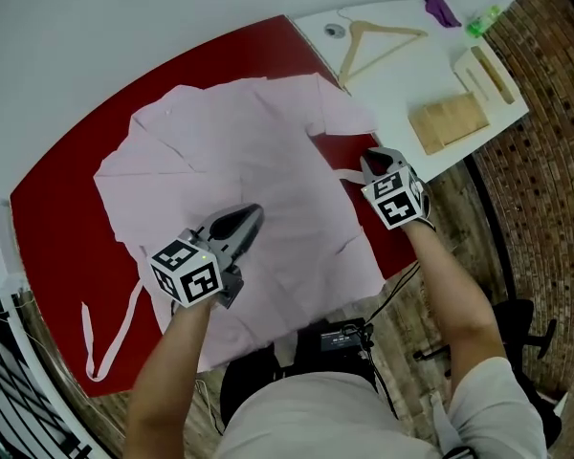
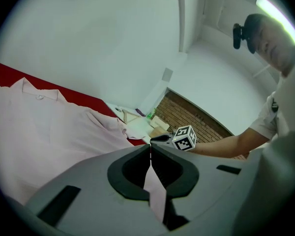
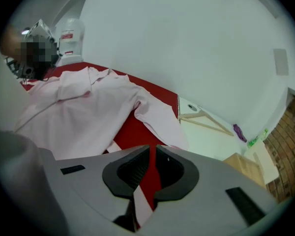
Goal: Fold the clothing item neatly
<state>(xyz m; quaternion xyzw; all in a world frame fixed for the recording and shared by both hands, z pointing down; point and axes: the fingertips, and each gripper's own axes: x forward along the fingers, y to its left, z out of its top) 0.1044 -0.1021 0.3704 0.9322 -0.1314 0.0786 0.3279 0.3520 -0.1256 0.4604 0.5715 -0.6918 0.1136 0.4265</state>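
Left claw point(image 2: 150, 146) pinching pink garment point(image 1: 239, 151), right claw point(image 3: 152, 149) pinching its strap point(image 3: 143, 206), red table point(image 1: 67, 199), bottle point(image 3: 71, 38) label unreadable.

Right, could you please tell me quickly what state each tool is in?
Left tool: closed on a fold of the shirt.
Right tool: closed on a pink strip of the shirt.

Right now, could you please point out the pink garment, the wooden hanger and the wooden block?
pink garment point(image 1: 258, 151), head view, on its flat middle panel.
wooden hanger point(image 1: 350, 54), head view, on its left arm.
wooden block point(image 1: 448, 120), head view, on its top face.
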